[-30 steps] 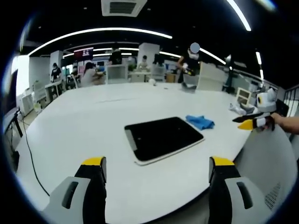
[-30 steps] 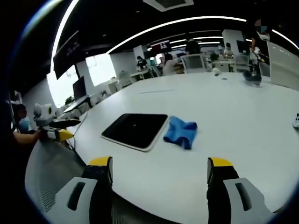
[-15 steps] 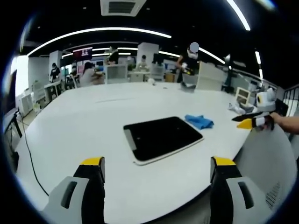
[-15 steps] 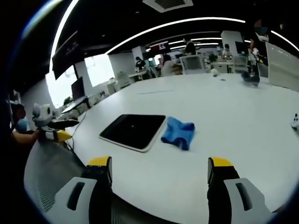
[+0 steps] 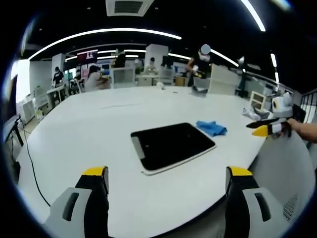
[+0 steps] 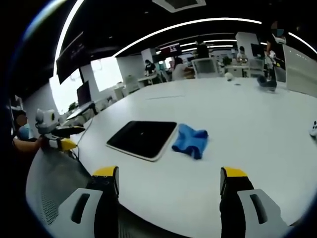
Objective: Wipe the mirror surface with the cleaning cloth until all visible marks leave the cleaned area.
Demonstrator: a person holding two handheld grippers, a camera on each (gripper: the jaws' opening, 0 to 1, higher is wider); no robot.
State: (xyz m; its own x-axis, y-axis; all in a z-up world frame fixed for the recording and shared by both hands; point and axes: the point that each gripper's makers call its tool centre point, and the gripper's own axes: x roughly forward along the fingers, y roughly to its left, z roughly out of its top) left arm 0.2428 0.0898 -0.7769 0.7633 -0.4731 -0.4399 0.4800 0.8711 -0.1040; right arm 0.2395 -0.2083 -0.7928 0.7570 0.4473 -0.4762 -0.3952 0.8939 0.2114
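Two tools: both are held above the near edge of the white table, and each one has its jaws spread wide with nothing between them.
Left tool: released; its yellow-tipped jaws rise from the bottom of the left gripper view, apart from every object. In the right gripper view it appears at the far left side, held by a person's hand, off the table edge.
Right tool: released; its jaws stand far apart over the table rim. In the left gripper view it appears at the right side, held by a hand, beside the table edge.
Mirror: a dark, flat rectangle with rounded corners and a pale border, lying flat on the table, near the edge where the tools are. In the right gripper view its surface looks dark; I cannot tell any marks on it.
Cleaning cloth: blue, crumpled, lying on the table just beside one short side of the mirror; whether it touches the mirror I cannot tell. In the left gripper view it lies beyond the mirror's far right corner.
Background: an office with long ceiling lights, desks and several people far behind the table.
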